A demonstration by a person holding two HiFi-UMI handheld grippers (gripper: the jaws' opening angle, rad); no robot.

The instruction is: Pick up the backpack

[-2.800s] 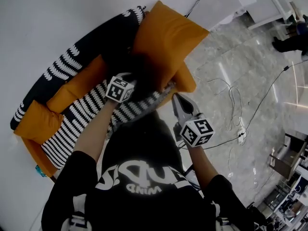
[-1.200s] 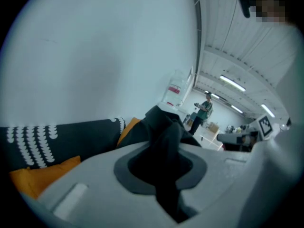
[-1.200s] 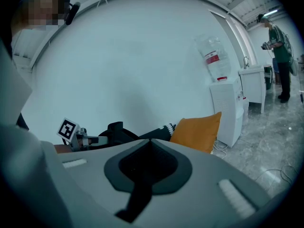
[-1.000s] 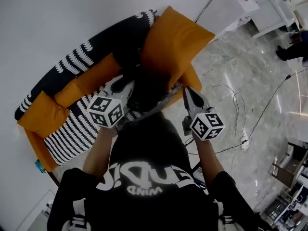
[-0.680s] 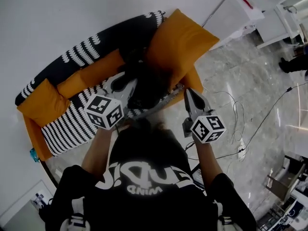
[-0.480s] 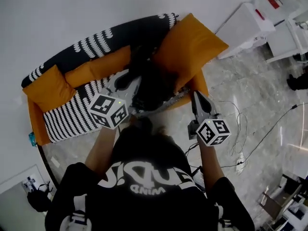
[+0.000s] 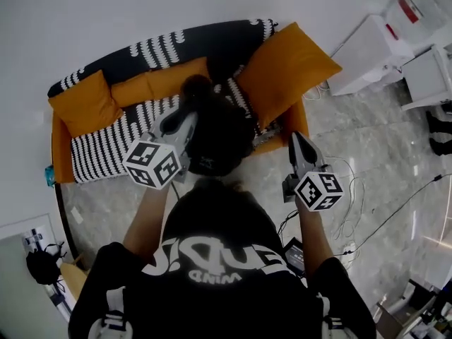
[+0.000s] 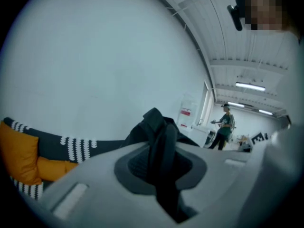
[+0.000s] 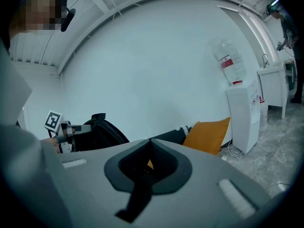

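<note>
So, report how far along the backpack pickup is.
Done: the left gripper is shut on the backpack by its top strap. In hand: the backpack hangs from that gripper in front of the sofa, seemingly off the seat. The right gripper is shut and empty. Left: little beyond raising it fully clear and carrying it away.

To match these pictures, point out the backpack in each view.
Head view: backpack at centre, at the left claw.
Left gripper view: its strap at centre, clamped in the claw.
Right gripper view: far left, a dark bulk.
Shared landmark: the striped sofa.
</note>
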